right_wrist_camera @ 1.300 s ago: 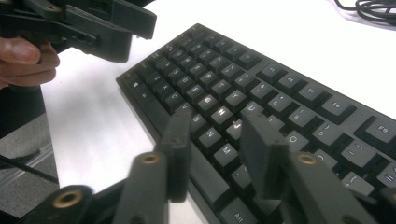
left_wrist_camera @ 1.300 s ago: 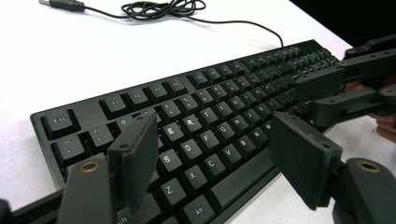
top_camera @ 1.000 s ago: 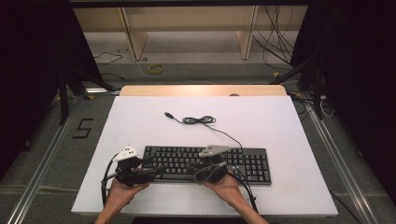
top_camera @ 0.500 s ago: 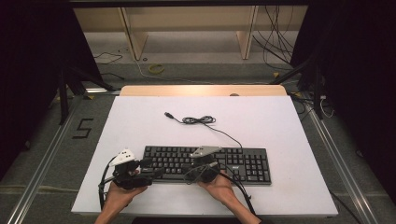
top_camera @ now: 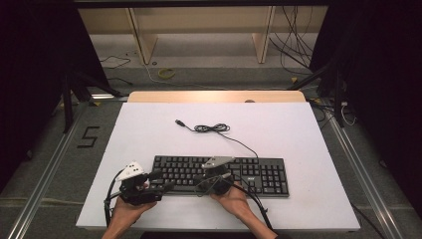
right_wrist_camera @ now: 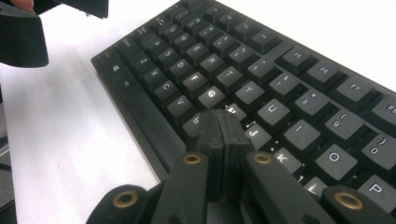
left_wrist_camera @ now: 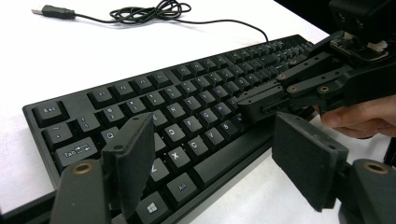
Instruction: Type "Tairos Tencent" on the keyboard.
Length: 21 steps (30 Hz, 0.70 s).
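1. A black keyboard (top_camera: 221,175) lies flat near the front edge of a white table (top_camera: 298,129), its keys facing up.
2. The right gripper (right_wrist_camera: 219,122), jaws pressed together with nothing between them, rests its tip on the keys near the H, in the middle letter rows.
3. The left gripper (left_wrist_camera: 212,158), jaws spread wide, hovers over the keyboard's left front corner, gripping nothing.
4. The keyboard's cable (top_camera: 211,128) runs back across the table in a loose coil, its plug (left_wrist_camera: 50,11) lying free.
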Each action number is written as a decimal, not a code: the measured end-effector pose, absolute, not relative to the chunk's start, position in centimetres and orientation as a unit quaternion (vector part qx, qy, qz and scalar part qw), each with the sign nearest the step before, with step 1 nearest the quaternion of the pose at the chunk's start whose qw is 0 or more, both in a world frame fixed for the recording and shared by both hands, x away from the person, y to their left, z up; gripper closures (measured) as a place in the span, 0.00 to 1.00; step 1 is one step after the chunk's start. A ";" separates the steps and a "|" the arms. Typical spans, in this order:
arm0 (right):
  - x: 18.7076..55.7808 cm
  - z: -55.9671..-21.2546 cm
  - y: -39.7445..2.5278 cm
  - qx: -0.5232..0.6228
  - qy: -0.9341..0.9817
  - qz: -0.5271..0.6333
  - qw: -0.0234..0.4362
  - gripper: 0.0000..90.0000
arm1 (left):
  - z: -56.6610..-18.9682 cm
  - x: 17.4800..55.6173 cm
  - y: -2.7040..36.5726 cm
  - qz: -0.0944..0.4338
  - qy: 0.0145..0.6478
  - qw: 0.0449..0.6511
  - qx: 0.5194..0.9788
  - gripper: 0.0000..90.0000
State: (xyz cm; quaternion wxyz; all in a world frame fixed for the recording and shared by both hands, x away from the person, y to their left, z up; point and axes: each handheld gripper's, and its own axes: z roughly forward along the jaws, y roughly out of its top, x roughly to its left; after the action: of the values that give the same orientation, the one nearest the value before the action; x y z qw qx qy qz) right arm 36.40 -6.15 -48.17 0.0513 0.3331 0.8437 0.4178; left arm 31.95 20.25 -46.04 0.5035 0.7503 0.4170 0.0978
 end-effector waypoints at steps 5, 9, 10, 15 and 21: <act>36.4 -48.3 -6.1 0.331 0.846 0.415 0.052 1.00 | -46.1 32.0 20.3 0.098 0.417 0.502 0.751 0.33; 36.3 -48.6 -6.0 0.332 0.847 0.413 0.054 1.00 | -46.1 32.0 20.2 0.099 0.416 0.502 0.752 0.33; 36.3 -48.6 -6.0 0.330 0.847 0.412 0.056 1.00 | -46.1 32.0 20.2 0.098 0.417 0.502 0.751 0.33; 36.1 -48.6 -5.9 0.331 0.847 0.412 0.060 1.00 | -46.2 32.0 20.3 0.099 0.418 0.502 0.751 0.33; 36.2 -48.6 -6.0 0.337 0.843 0.417 0.055 0.98 | -46.3 32.2 20.4 0.100 0.419 0.502 0.750 0.33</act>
State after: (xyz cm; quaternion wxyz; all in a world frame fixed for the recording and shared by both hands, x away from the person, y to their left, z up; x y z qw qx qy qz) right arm 36.16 -6.04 -48.59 0.0547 0.3365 0.8426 0.4168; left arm 32.18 20.37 -46.25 0.5015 0.7504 0.4188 0.1000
